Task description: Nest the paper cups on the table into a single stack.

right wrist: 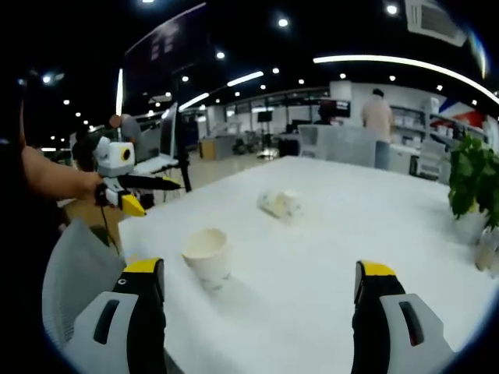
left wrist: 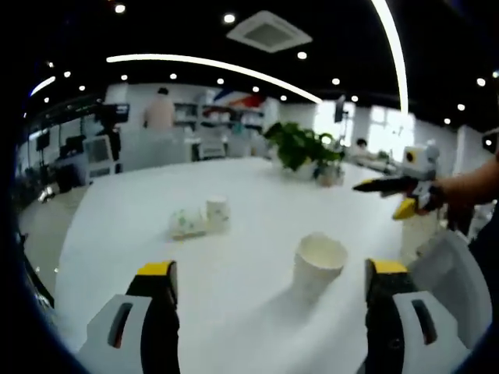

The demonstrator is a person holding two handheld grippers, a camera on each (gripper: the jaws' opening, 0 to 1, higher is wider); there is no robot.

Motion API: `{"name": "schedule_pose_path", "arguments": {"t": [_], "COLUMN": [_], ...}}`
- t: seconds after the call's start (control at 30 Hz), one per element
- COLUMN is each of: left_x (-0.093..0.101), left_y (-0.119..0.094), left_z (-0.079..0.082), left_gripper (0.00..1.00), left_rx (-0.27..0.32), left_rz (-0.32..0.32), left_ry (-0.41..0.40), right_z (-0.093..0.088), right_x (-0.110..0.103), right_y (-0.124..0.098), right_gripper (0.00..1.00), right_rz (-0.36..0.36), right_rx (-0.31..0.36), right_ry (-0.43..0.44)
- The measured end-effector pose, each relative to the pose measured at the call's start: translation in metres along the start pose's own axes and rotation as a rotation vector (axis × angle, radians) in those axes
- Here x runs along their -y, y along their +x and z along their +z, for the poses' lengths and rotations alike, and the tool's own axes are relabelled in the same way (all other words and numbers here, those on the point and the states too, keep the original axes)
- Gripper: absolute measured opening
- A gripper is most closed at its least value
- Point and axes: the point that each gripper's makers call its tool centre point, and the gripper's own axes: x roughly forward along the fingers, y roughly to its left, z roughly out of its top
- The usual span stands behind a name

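Both tongs stand wide with nothing between their jaws: the left gripper [left wrist: 269, 292] and the right gripper [right wrist: 261, 288] each hover low over the white table [left wrist: 257, 195].

Nearest to them is one paper cup [left wrist: 318, 265], standing upright with its mouth up and its long axis vertical; in the right gripper view this same cup [right wrist: 207, 255] sits just ahead of the left jaw, near the table's near edge. Farther along the table is a small upright cup [left wrist: 217, 212], and touching it on its left a cup lying on its side [left wrist: 187, 224], its long axis level with the tabletop; which way its mouth faces cannot be told. That makes three cups counted, two upright and one toppled, the pair well apart from the near one.

Open white surface lies all around the near cup and between it and the pair. A potted plant [left wrist: 306, 148] stands near the far edge, well clear of the cups. Beyond the table, a person [left wrist: 161, 111] stands among office desks.
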Motion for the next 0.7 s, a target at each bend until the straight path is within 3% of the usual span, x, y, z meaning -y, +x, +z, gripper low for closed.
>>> {"name": "schedule_pose_path", "arguments": {"t": [0.23, 0.7], "left_x": [-0.012, -0.011], "left_y": [-0.024, -0.029], "left_z": [-0.011, -0.015], "left_gripper": [0.99, 0.99], "left_rx": [-0.013, -0.027], "left_rz": [0.044, 0.049], "left_ry": [-0.002, 0.027], "right_z": [0.0, 0.002], "right_x": [0.008, 0.016], "right_y": [0.004, 0.016], "right_gripper": [1.0, 1.0], "right_rz": [-0.001, 0.001], "right_rx": [-0.009, -0.01], "right_ry": [-0.031, -0.039]}}
